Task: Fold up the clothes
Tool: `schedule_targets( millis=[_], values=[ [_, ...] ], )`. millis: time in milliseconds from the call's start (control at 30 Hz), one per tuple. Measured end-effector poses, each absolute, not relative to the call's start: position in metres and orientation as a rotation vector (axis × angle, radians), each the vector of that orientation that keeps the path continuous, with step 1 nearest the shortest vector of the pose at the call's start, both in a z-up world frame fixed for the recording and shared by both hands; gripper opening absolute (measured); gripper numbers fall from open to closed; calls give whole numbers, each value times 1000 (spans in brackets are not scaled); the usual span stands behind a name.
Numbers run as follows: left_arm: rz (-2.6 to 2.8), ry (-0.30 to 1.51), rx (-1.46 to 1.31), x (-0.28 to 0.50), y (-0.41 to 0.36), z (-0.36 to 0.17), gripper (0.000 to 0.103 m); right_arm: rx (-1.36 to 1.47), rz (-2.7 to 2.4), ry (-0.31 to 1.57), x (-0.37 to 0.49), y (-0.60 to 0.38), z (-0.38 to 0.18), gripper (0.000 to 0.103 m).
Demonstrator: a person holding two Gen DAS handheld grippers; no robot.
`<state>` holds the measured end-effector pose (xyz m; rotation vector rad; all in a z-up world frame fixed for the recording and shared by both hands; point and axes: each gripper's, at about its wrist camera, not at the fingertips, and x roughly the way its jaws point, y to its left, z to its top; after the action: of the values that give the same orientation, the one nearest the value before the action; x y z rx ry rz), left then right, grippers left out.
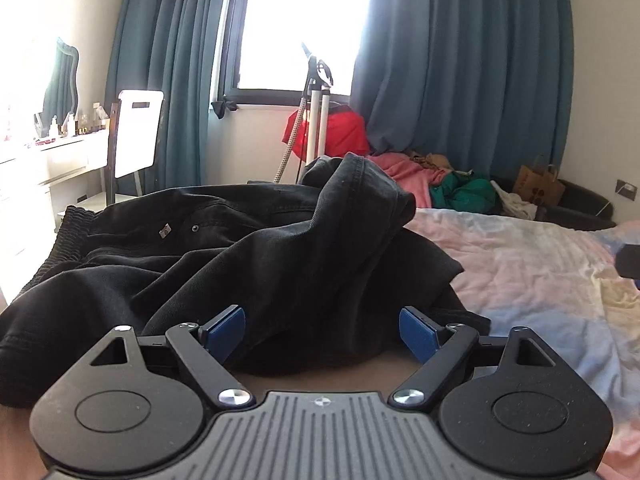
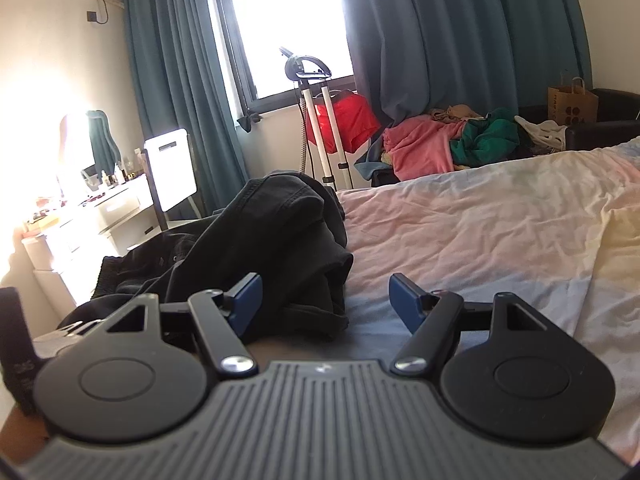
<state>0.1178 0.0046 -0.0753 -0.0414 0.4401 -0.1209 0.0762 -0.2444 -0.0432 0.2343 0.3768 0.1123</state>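
Observation:
A crumpled black garment [image 1: 248, 256] with a ribbed hem and metal snaps lies in a heap on the bed [image 1: 532, 264]. My left gripper [image 1: 322, 330] is open, its blue pads on either side of the garment's near edge, low over the bed. In the right wrist view the same garment [image 2: 280, 240] lies left of centre. My right gripper [image 2: 326, 300] is open, empty, at the garment's right near corner, over the pastel sheet [image 2: 480, 232]. The left gripper's body shows at the far left of that view [image 2: 16, 344].
A pile of pink, green and tan clothes [image 2: 452, 140] lies beyond the bed's far edge by a dark armchair with a paper bag [image 2: 572, 100]. A garment steamer with red fabric [image 2: 344, 120] stands by the window. A dressing table and chair [image 2: 168, 172] stand left.

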Motion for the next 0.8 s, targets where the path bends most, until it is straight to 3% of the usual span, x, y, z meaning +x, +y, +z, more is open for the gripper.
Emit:
schedule_targets(
  millis=[400, 600, 667, 700, 733, 800],
  values=[
    [-163, 450, -54, 305, -17, -38, 84, 395, 50, 415, 94, -292, -59, 73],
    [-195, 537, -99, 386, -41, -31, 68, 508, -5, 516, 135, -315, -95, 74],
    [-187, 534, -34, 392, -56, -32, 36, 527, -4, 528, 147, -317, -102, 74],
    [-183, 533, -2, 395, -63, -33, 30, 522, -7, 530, 152, -317, -105, 74],
    [-181, 527, 28, 397, -70, -33, 16, 516, -16, 534, 155, -316, -107, 74],
    [-199, 482, 64, 382, -78, -26, 7, 503, -34, 542, 161, -315, -111, 74]
  ],
)
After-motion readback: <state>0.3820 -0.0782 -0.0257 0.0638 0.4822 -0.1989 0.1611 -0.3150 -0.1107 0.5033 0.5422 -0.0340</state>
